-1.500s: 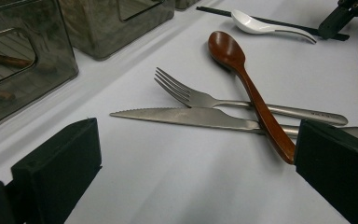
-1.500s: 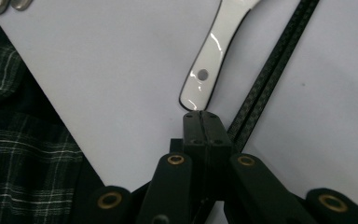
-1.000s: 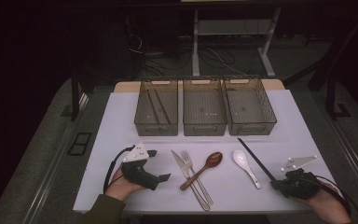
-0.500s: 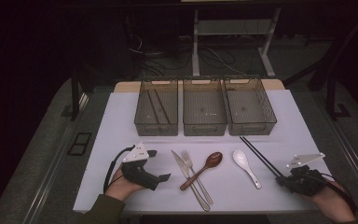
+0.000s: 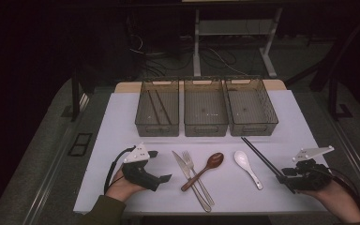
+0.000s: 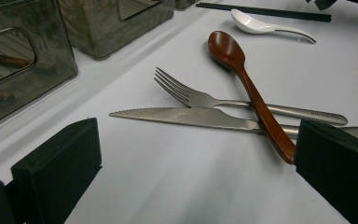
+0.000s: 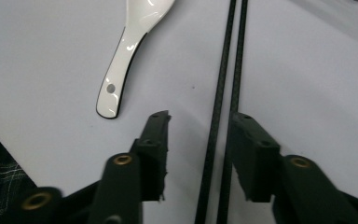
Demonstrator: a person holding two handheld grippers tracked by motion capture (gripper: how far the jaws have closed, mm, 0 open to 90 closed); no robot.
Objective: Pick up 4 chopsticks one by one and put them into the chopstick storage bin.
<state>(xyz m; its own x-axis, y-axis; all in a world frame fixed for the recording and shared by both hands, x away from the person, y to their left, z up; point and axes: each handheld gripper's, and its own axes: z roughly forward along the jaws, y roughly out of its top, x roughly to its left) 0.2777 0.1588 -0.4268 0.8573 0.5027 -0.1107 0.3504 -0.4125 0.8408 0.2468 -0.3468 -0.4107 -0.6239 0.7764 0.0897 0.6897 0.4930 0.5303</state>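
The right tongs [image 5: 288, 180] sit at the near right of the bench [image 5: 122, 122], and their jaws have just been opening: in the right gripper view they stand partly apart with the pair of black chopsticks [image 7: 226, 93] running between them, neither pad pressing on the sticks. In the high view the chopsticks [image 5: 261, 158] lie flat on the white sheet, slanting from the tongs up toward the far left, their far tips close to the right bin [image 5: 251, 107]. The white spoon [image 5: 246, 167] lies just to their left, apart from them.

The left tongs [image 5: 157, 166] rest at the near left, jaws wide with nothing between them, looking toward the knife [image 6: 191, 116], the fork [image 6: 200, 98] and the brown wooden spoon [image 6: 247, 84] that crosses over both.

The step in hand appears to be taking up the chopsticks. To do it well, the right tongs should stay centred over both sticks, so that closing gathers the two together instead of pinching one and rolling the other aside. The sticks lie side by side and nearly touching (a help here), yet they are thin and flat on the sheet, so the pads need to come down to the surface before closing. Gripping this near the end means the long free part may droop or swing; a slow level lift would keep the pair aligned. The left bin [image 5: 157, 108] already holds long dark sticks, probably the likely destination.
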